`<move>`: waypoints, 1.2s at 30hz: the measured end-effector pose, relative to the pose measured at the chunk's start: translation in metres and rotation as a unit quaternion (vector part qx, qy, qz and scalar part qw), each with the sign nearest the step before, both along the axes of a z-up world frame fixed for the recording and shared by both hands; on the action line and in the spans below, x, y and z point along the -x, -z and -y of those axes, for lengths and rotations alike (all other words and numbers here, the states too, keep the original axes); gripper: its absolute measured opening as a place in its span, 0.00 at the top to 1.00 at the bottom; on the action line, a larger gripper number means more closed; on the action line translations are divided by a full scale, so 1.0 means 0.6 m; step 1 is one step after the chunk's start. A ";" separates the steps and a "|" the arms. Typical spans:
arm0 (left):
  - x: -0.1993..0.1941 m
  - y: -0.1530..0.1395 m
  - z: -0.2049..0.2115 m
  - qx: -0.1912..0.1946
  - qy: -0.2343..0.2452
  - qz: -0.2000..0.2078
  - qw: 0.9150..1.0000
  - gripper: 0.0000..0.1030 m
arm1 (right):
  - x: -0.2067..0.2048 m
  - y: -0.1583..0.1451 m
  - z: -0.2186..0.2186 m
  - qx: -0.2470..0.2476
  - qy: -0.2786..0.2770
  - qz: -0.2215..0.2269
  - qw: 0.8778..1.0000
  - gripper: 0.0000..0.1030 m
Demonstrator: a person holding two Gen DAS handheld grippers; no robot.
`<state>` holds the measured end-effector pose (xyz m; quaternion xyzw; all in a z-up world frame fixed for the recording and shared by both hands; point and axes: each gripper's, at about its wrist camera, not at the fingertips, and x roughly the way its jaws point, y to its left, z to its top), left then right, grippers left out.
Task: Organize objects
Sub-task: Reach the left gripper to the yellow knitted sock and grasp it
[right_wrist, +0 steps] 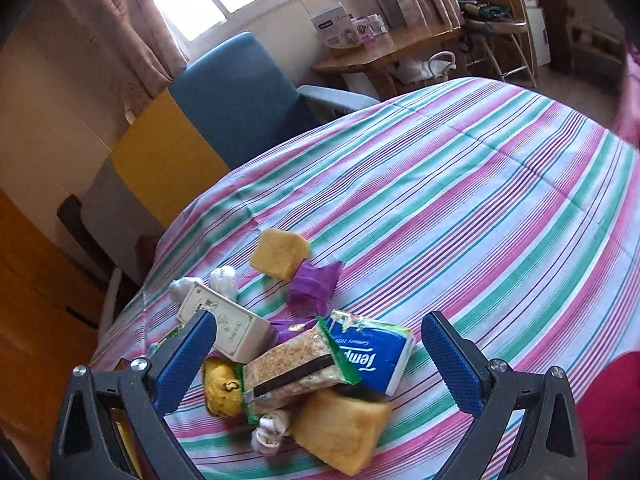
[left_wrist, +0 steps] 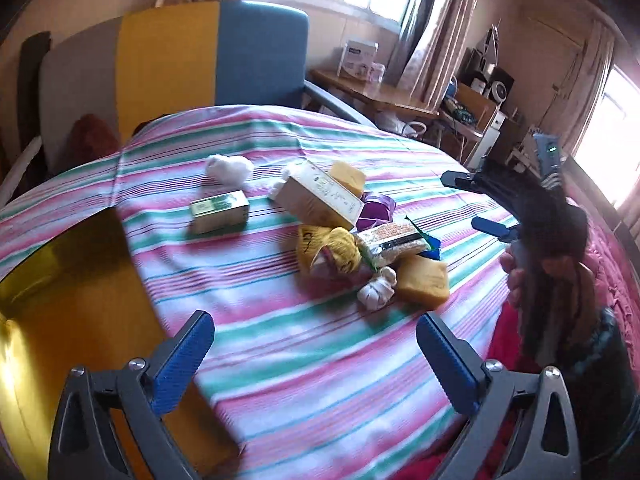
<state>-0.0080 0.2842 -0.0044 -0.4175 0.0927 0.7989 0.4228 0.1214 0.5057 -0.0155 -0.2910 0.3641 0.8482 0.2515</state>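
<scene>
A pile of objects lies on the striped bedspread [left_wrist: 280, 360]: a white carton [left_wrist: 320, 198], a green tin [left_wrist: 220, 212], two yellow sponges [left_wrist: 424, 280] [left_wrist: 348, 176], a snack pack [left_wrist: 392, 242], a yellow bag [left_wrist: 328, 254], white socks [left_wrist: 376, 290] and a white cotton ball [left_wrist: 228, 168]. My left gripper [left_wrist: 316, 354] is open and empty, short of the pile. My right gripper [right_wrist: 320, 354] is open just over the pile, around the snack pack [right_wrist: 292, 372], with a blue tissue pack [right_wrist: 372, 352], a sponge [right_wrist: 340, 428] and a purple wrapper [right_wrist: 314, 284] nearby. The right gripper also shows in the left view [left_wrist: 472, 200].
A gold tray [left_wrist: 68, 300] lies at the left on the bed. A blue, yellow and grey headboard [left_wrist: 180, 60] stands behind. A wooden desk [left_wrist: 372, 92] and cluttered shelves are beyond the bed. A red quilt [left_wrist: 608, 280] is on the right.
</scene>
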 end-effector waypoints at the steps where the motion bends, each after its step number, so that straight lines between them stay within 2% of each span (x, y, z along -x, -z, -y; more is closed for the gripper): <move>1: 0.004 0.004 -0.012 0.001 0.003 0.004 1.000 0.00 | 0.001 -0.001 0.001 0.000 -0.003 0.000 1.000 0.00; 4: 0.019 0.022 -0.044 0.014 0.005 0.017 1.000 0.06 | 0.007 -0.004 0.008 -0.001 -0.017 -0.003 1.000 0.00; 6: 0.032 0.035 -0.062 0.018 0.003 0.029 0.999 0.17 | 0.010 -0.003 0.009 0.002 -0.024 -0.004 1.000 0.00; 10: 0.058 0.058 -0.091 0.030 -0.008 0.045 0.999 0.24 | 0.014 0.000 0.010 0.011 -0.033 -0.006 0.999 0.00; 20: 0.110 0.103 -0.151 0.014 -0.028 0.113 0.993 0.25 | 0.019 0.004 0.006 0.023 -0.042 -0.005 0.999 0.00; 23: 0.123 0.129 -0.169 0.023 -0.035 0.130 0.991 0.25 | 0.020 0.003 0.006 0.024 -0.042 -0.008 0.999 0.00; 25: 0.130 0.147 -0.172 0.022 -0.036 0.156 0.987 0.45 | 0.020 0.003 0.006 0.022 -0.042 -0.008 0.999 0.00; 27: 0.131 0.154 -0.158 0.001 -0.040 0.172 0.984 0.53 | 0.021 0.004 0.006 0.020 -0.044 -0.006 0.999 0.00; 30: 0.121 0.145 -0.137 -0.012 -0.037 0.166 0.985 0.58 | 0.028 0.004 0.010 0.011 -0.052 0.007 0.999 0.00; 36: 0.077 0.094 -0.097 -0.009 -0.026 0.105 0.994 0.58 | 0.052 0.009 0.036 -0.028 -0.084 0.055 0.995 0.00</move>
